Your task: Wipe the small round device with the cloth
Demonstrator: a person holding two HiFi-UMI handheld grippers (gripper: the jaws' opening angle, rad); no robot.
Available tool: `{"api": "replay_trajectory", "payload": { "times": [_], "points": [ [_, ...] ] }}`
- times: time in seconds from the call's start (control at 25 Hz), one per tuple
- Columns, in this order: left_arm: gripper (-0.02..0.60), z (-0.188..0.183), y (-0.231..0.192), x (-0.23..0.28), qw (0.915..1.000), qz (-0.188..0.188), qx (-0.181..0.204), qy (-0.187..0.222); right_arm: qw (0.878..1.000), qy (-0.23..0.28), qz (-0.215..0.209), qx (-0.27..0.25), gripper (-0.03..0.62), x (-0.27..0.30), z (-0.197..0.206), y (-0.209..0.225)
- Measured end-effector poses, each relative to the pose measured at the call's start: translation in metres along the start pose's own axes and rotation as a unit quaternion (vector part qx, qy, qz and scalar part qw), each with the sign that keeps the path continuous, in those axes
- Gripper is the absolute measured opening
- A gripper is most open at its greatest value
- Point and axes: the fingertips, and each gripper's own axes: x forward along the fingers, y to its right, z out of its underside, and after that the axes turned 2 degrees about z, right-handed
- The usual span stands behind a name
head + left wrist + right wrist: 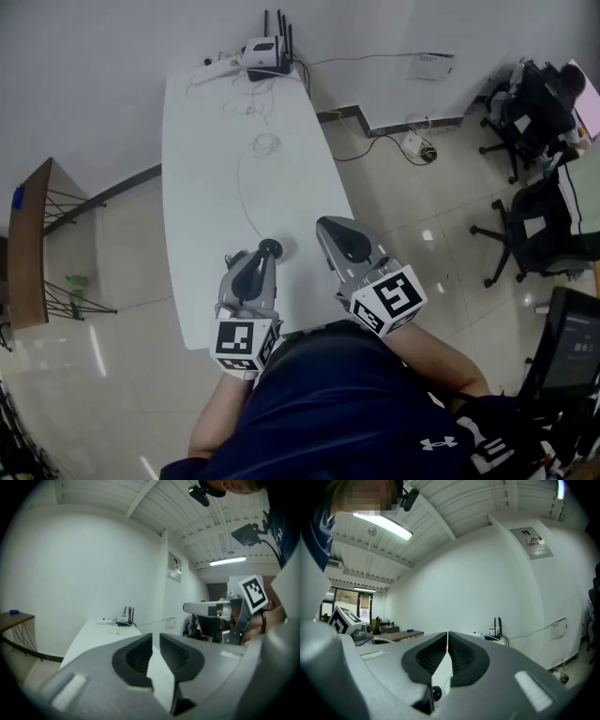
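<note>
The left tongs stand a narrow slit apart. Only a pale white strip shows in the slit, and it reads as the surface beyond rather than anything pinched. The right tongs are pressed together with nothing visible between them. I can make out no cloth in either pair or anywhere in the views; a white one would be lost against the white surface below.

From above, both tongs sit over the near end of the counter, the left nosing slightly down and the right roughly level. They are side by side, with the right a little farther in and to the right. The left pair points straight at the small round device, a pose that would suit reaching for it or steadying it. It would equally suit drawing away after a pass. The right pair looks parked clear of it.

The device lies on the counter at the tip of the left tongs; whether the two touch I cannot tell. It appears as a small dark knob with a paler ring or shadow around it. Any dirt or shine on it is too small to judge.

A thin white cable runs down the counter from the far end towards the device. At that far end a router sits among more wires.
</note>
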Motion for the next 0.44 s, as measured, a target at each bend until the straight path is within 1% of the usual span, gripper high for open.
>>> {"api": "replay_trajectory", "payload": {
  "times": [0.08,0.28,0.44],
  "points": [
    [0.049,0.001,-0.004,-0.001,0.9999,-0.002,0.011,0.001,1.000,0.002,0.004,-0.006,0.018,0.001,-0.001,-0.002],
    [0.049,-0.001,-0.017,-0.007,0.9999,-0.006,0.003,0.010,1.000,-0.016,0.012,-0.010,0.018,0.011,0.006,-0.007],
    [0.048,0.001,-0.025,-0.013,0.9999,-0.009,0.002,0.010,1.000,-0.022,0.013,-0.010,0.017,0.018,0.011,-0.011]
  ]
}}
